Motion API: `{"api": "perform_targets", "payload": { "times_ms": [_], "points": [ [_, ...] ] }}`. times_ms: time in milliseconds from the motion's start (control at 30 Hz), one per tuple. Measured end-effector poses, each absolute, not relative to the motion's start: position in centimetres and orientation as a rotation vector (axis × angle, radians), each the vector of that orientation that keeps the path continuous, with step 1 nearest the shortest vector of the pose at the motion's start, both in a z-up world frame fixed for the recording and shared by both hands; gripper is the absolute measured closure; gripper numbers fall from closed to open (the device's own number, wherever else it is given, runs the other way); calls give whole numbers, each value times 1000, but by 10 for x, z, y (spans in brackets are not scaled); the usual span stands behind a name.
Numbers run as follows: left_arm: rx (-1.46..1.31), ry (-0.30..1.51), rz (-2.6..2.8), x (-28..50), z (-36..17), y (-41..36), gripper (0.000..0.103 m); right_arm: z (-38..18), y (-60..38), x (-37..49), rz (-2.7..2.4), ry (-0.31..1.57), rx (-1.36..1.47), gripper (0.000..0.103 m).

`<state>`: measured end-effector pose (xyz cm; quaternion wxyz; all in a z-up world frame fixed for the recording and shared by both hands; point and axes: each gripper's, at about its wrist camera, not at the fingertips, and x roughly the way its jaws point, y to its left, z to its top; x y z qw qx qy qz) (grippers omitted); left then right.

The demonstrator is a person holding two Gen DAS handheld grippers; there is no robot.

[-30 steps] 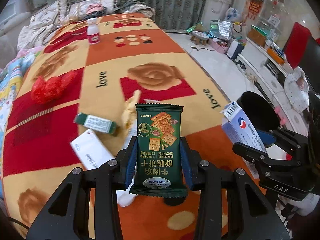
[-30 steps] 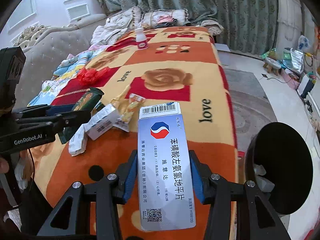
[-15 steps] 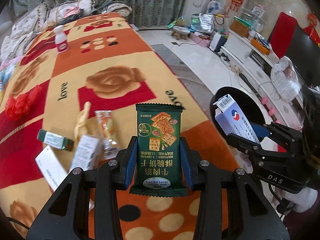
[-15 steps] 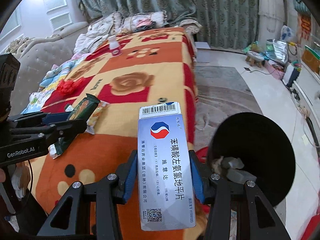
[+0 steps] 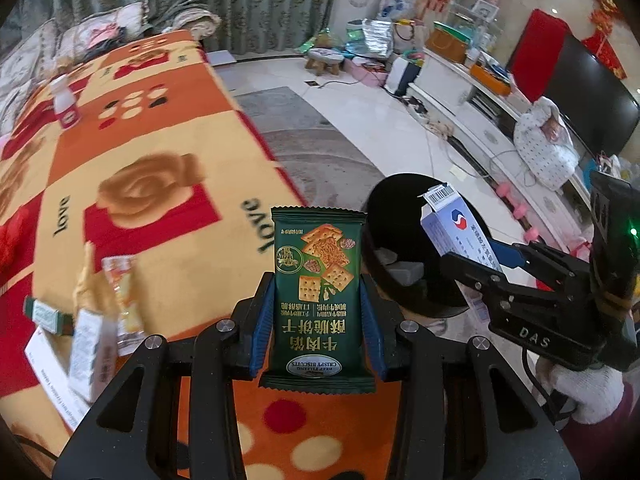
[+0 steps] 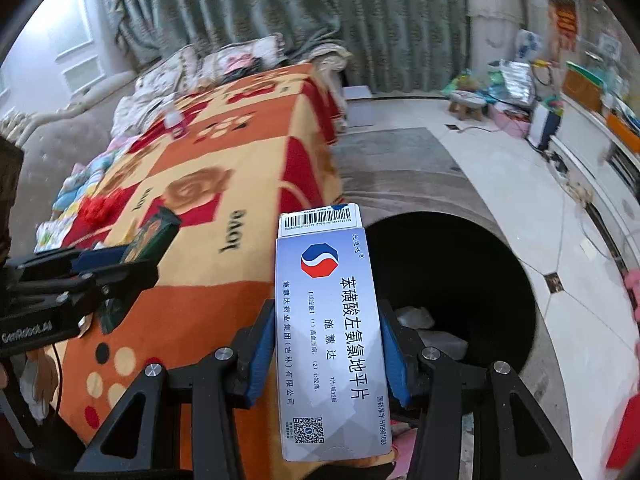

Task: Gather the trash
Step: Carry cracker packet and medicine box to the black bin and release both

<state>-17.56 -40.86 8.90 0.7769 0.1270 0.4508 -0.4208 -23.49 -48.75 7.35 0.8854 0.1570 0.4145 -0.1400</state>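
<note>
Biscuit packet [image 5: 318,296] clamped, hand-held gripper [image 5: 318,332] tilted down — bin-side

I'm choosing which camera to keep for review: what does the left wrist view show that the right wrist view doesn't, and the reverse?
Only the left wrist view: the flat white paper box and small green box lying on the orange blanket, plus the black TV screen.

Only the right wrist view: the white medicine box's printed face and QR code.

Both: the black round bin, the green biscuit packet, both grippers, each shut on its item.
</note>
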Motion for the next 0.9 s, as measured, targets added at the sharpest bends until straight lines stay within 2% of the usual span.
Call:
{"api": "perform_targets", "payload": {
  "times_ms": [533,900],
  "points": [
    [264,1020,-1016,-191,78,-482,65,61,-555,-258,-403,861,436,56],
    [248,1043,-1028,-190,69,-499,65,60,-568,-257,-422,859,450,56]
  ]
}}
